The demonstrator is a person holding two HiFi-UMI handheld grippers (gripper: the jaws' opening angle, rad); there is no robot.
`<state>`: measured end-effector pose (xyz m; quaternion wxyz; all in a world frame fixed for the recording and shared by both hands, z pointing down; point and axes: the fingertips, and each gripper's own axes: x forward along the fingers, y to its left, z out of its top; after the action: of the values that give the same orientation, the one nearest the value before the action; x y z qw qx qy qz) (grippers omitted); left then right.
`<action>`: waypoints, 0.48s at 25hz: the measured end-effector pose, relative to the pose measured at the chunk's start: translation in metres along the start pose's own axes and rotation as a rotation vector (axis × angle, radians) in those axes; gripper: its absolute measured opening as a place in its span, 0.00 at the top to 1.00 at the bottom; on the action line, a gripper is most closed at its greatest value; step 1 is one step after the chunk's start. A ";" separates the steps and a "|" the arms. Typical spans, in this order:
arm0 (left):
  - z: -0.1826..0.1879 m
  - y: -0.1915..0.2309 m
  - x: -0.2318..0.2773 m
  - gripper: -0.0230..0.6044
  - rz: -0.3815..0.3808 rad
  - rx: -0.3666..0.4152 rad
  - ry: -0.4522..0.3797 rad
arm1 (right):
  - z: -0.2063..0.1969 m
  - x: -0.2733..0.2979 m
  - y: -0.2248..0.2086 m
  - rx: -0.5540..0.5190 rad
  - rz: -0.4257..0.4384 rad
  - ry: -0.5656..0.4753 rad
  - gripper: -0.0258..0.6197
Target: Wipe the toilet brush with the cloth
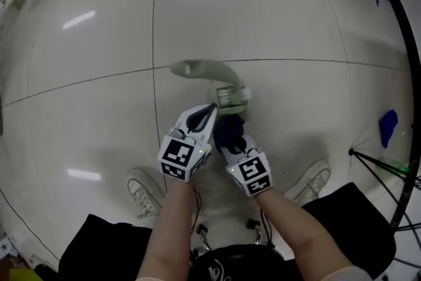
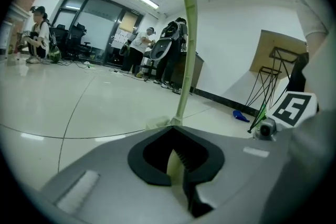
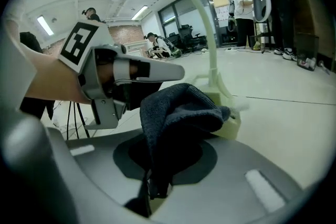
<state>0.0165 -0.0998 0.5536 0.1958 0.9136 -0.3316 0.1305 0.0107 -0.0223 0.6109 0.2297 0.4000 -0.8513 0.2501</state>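
- Glossy pale floor (image 1: 276, 16) with dark seams fills the head view.
- Glazed wall (image 2: 100, 23) at upper left of the left gripper view, with people (image 2: 173, 50) in front of it.
- Brush (image 1: 220, 79) at centre, with the left gripper (image 1: 209, 112) clamped on it.
- Right gripper (image 1: 230, 141) pinches the dark cloth (image 1: 230, 129), which hides part of the brush head.
- Tripod (image 1: 385, 168) at lower right, cut off by the edge.

The pale green curved plastic toilet brush (image 1: 205, 68) looks smooth, with a soft sheen. The dark blue-grey towelling cloth (image 3: 181, 110) is nubby and matt. The white tiled floor (image 1: 276, 10) is glossy and mirrors the ceiling lights. The left tool (image 2: 176, 160) is matt grey plastic with a ribbed black lining.
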 end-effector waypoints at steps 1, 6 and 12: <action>-0.001 -0.001 0.005 0.95 -0.014 0.013 0.012 | 0.002 0.006 0.004 -0.012 0.021 0.000 0.87; -0.003 -0.005 0.014 0.95 -0.026 0.018 0.028 | 0.007 0.022 -0.003 0.016 0.043 -0.003 0.87; -0.003 -0.005 0.012 0.95 -0.023 0.003 0.012 | -0.004 0.023 -0.029 0.170 0.018 0.001 0.87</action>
<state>0.0287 -0.1020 0.5591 0.1981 0.9169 -0.3196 0.1340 0.0212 -0.0488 0.6343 0.1931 0.4102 -0.8304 0.3240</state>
